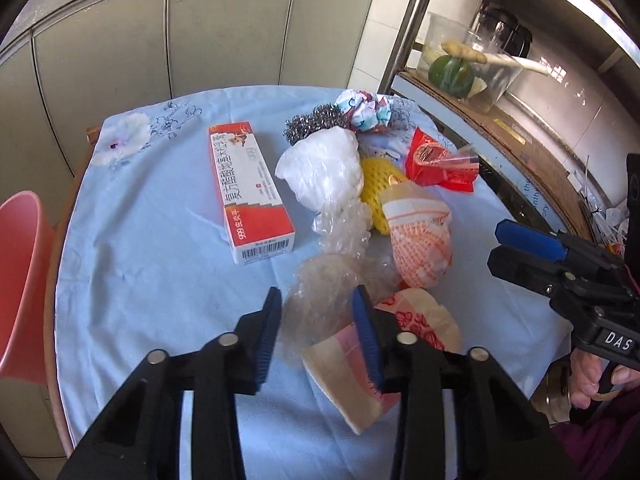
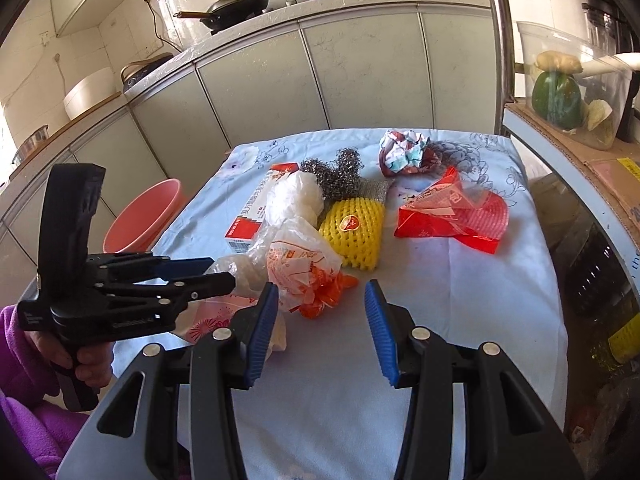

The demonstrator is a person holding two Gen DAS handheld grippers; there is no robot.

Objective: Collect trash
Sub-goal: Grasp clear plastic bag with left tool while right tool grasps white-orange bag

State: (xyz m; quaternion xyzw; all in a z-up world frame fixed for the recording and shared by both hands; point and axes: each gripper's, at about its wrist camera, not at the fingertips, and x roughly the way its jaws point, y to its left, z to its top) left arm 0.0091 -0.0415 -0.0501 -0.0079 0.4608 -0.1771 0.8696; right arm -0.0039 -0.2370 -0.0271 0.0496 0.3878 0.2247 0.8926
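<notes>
My left gripper (image 1: 316, 300) stands parted around the crumpled clear plastic wrap (image 1: 332, 276), pads not visibly pressing it. My right gripper (image 2: 322, 296) hangs released over bare tablecloth (image 2: 460, 300). Trash lies clustered mid-table: printed bag (image 2: 304, 268), yellow foam net (image 2: 356, 232), red wrapper (image 2: 452, 216); pink basin (image 2: 144, 216) beside the table.

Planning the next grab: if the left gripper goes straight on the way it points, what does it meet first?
Most likely the crumpled clear plastic bag, which already lies between the left gripper's open fingers. Whether they touch it yet is unclear.
</notes>
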